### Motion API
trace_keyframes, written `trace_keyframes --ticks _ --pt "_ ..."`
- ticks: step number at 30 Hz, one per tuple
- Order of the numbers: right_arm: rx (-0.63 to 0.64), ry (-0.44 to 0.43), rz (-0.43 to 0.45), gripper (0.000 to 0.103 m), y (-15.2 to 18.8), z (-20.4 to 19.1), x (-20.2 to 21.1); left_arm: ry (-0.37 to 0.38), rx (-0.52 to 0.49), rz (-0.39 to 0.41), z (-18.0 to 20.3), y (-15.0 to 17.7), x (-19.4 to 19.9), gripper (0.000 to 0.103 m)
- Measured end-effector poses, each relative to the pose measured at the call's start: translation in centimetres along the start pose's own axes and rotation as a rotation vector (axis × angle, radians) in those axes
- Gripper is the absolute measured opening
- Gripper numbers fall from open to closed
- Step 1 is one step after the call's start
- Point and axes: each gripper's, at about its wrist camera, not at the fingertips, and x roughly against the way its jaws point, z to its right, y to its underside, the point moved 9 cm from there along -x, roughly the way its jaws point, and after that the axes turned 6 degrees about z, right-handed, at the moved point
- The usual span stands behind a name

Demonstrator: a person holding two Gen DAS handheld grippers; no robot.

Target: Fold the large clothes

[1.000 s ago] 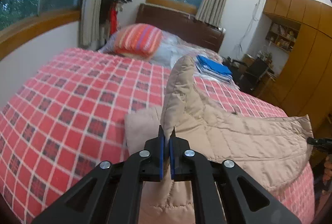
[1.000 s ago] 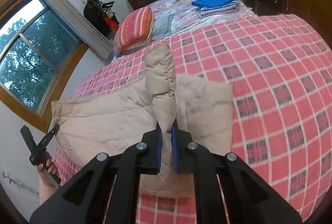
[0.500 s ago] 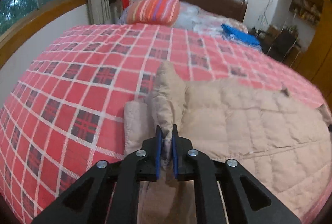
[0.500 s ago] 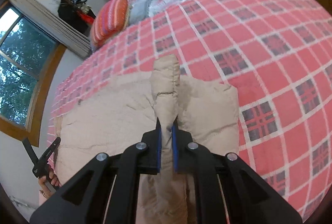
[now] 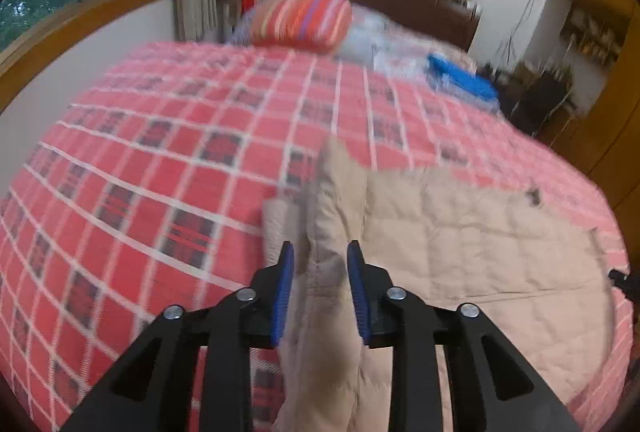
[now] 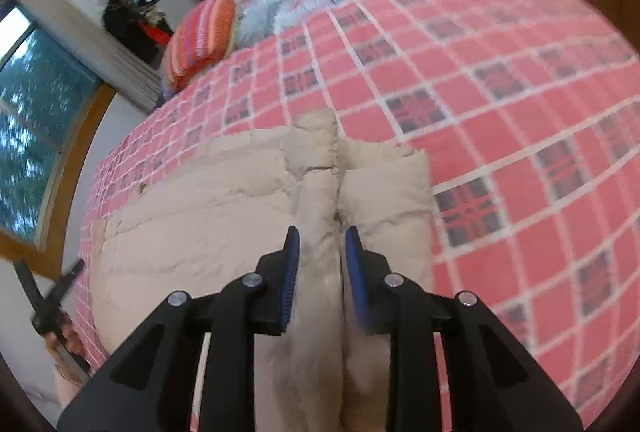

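- Right, both sets of tongs are spread: the left gripper (image 5: 320, 288) straddles a raised ridge of the beige quilted garment (image 5: 472, 232), blue pads clear of it.
- The right gripper (image 6: 318, 268) hovers likewise, jaws apart over a crease.
- The garment lies flat on the red plaid bedspread (image 5: 160, 160).
- Only the right view catches the other hand (image 6: 66, 336), bottom left.
- Far off, a striped pillow (image 5: 304, 18) and blue folded stack (image 5: 464, 78), blurred.
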Motion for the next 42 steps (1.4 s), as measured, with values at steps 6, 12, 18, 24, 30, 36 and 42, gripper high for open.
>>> trace_keyframes --ticks 6,12,18,24,30,36,42 --pt "0.124 -0.065 -0.002 0.025 3.3 -2.9 4.3 0.075 -0.073 0.047 1.9 1.6 5.9 0.034" --pt "0.190 -0.032 -0.093 0.025 8.2 -3.2 3.0 0.053 -0.109 -0.070 2.3 6.4 4.6 0.034" --pt "0.126 -0.012 -0.154 0.023 10.3 -1.8 0.6 -0.002 -0.141 -0.158 2.0 9.9 2.0 0.017" --pt "0.101 0.011 -0.157 0.018 10.7 -1.4 -0.7 -0.005 -0.124 -0.176 1.7 10.7 0.9 0.006" --pt "0.096 -0.059 -0.141 0.040 10.1 -1.9 1.6 0.089 -0.072 -0.162 1.2 9.8 3.5 0.048" --pt "0.085 -0.047 -0.043 0.069 6.8 0.2 5.2 0.089 -0.028 -0.125 -2.6 6.9 4.0 0.080" --pt "-0.033 -0.087 -0.105 0.076 6.1 3.4 2.4 0.207 0.082 -0.240 -2.8 7.7 0.0 0.080"
